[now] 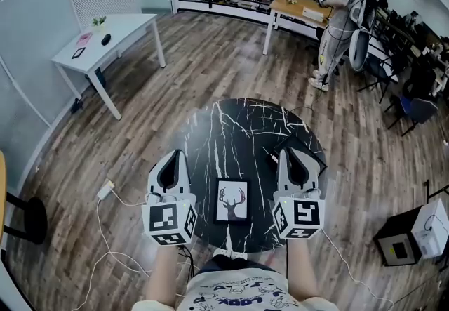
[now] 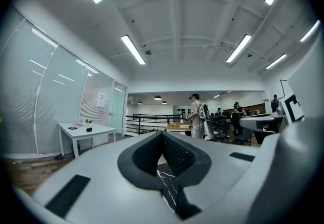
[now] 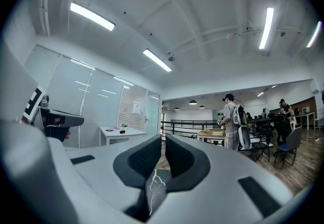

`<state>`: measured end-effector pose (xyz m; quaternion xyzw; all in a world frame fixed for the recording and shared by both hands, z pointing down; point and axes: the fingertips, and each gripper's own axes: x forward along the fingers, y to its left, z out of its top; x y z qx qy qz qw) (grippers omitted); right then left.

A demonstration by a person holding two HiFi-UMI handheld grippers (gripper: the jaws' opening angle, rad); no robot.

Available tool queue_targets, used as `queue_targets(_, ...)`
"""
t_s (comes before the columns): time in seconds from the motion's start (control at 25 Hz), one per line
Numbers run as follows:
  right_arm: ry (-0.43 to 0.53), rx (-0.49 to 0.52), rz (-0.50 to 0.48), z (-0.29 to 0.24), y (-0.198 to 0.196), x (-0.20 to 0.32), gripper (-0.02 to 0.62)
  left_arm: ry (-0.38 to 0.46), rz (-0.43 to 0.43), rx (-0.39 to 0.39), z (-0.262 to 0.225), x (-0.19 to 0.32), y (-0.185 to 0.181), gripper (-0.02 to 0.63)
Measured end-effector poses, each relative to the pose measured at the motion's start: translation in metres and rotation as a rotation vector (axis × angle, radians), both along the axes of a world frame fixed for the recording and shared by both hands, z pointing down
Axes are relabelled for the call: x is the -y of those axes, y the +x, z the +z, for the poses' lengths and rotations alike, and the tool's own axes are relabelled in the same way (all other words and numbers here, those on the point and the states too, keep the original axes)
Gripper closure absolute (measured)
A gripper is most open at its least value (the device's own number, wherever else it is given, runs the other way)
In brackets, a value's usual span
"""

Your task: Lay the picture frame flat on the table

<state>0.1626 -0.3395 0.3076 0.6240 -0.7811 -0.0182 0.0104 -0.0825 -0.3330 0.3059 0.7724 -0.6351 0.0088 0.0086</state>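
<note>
Picture frame lies flat by the table's near edge; we judge it done, so left gripper and right gripper hover beside it, jaws closed on nothing.

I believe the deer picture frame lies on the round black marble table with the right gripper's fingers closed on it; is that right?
Not quite: the fingers of the right gripper are closed on nothing, as the right gripper view shows. The deer picture frame does lie on the round black marble table, beside that gripper and apart from it.
</note>
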Motion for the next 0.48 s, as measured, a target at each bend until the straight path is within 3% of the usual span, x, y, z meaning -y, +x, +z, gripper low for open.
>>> queue_targets(0.48,-0.005,0.016,0.005,0.0012,0.0037,0.0028,0.549,0.002,0.010,0.007,-0.0013,0.0022,0.0046,0.583)
